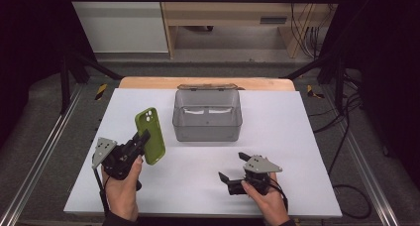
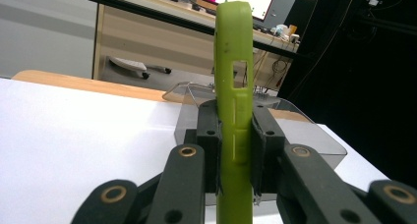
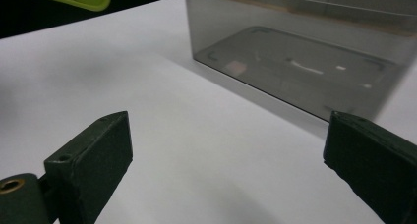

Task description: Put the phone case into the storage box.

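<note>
- Left gripper [image 1: 142,138]: clenched on the green phone case [image 1: 150,135]. In the left gripper view the pads press on the case's two side edges [image 2: 235,135], low on its length, so most of the case stands above the grip.
- Position of the case: held upright, clear of the counter [image 1: 297,137], just to the left of the clear plastic bin [image 1: 207,116] and not touching it.
- Right gripper [image 1: 232,172]: released, jaws wide apart with nothing between them, low over the white counter in front of the bin.
- Risk, pivot or slip: the case is soft and held by narrow edges near one end. A quick swing could let it rotate in the pads or squeeze out of them.
- Risk, rim strike: if the case is meant for the bin, its tall free end could catch the bin's near wall [image 3: 295,71] or its hinged lid [image 1: 208,87], which stands open at the back. Lift it above the rim before crossing.
- Risk, collision: the right gripper sits close to the bin's front; both grippers converging there could clash.
- Open room: wide bare counter to the left, front and right of the bin.
- Edges: the counter's left edge lies near the left hand [image 1: 121,186]; the front edge runs just under both hands.
</note>
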Available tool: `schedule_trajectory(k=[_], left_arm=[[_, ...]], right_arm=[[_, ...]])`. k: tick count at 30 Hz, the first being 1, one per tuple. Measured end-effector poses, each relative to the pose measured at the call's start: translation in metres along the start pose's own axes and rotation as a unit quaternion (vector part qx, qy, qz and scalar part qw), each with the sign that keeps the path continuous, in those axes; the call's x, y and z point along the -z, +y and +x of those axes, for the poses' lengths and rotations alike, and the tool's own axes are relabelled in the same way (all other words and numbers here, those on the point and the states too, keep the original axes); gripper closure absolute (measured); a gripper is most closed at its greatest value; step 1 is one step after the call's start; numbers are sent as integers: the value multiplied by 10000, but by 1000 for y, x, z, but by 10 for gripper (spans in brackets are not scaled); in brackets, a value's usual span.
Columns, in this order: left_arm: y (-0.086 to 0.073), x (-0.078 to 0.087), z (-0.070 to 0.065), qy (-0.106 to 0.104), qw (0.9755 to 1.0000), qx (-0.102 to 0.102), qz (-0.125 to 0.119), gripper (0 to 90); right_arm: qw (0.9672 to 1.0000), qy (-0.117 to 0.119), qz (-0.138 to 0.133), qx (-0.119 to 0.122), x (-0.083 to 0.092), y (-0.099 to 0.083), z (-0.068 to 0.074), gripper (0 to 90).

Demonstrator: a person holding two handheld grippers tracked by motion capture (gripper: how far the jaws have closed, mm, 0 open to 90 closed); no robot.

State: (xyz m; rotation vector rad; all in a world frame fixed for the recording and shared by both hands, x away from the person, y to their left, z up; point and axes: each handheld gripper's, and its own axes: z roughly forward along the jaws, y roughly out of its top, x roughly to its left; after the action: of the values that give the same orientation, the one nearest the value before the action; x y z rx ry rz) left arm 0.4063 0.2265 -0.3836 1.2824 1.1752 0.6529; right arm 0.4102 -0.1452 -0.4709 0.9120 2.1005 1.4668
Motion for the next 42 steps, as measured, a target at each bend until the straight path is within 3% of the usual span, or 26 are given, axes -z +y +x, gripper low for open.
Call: schedule_trajectory(k=[6, 12, 19, 26, 32, 42], left_arm=[[8, -1, -1, -17, 9999, -93, 54, 775], [11, -3, -4, -40, 9997, -193, 148, 775], [12, -8, -6, -81, 9997, -169, 157, 774], [17, -10, -4, -75, 9997, -129, 202, 774], [21, -22, -2, -113, 9993, 123, 344, 774], [36, -35, -6, -157, 9991, 74, 384, 774]], right_arm=[[9982, -493, -320, 106, 27, -14, -16, 41], [9955, -724, -596, 125, 43, -17, -29, 45], [9955, -708, -634, -3, 50, -19, -35, 39], [9956, -689, -628, 117, 54, -19, -36, 39], [9963, -494, -674, 175, 57, -19, -39, 39], [9962, -318, -792, 141, 60, -21, -46, 39]])
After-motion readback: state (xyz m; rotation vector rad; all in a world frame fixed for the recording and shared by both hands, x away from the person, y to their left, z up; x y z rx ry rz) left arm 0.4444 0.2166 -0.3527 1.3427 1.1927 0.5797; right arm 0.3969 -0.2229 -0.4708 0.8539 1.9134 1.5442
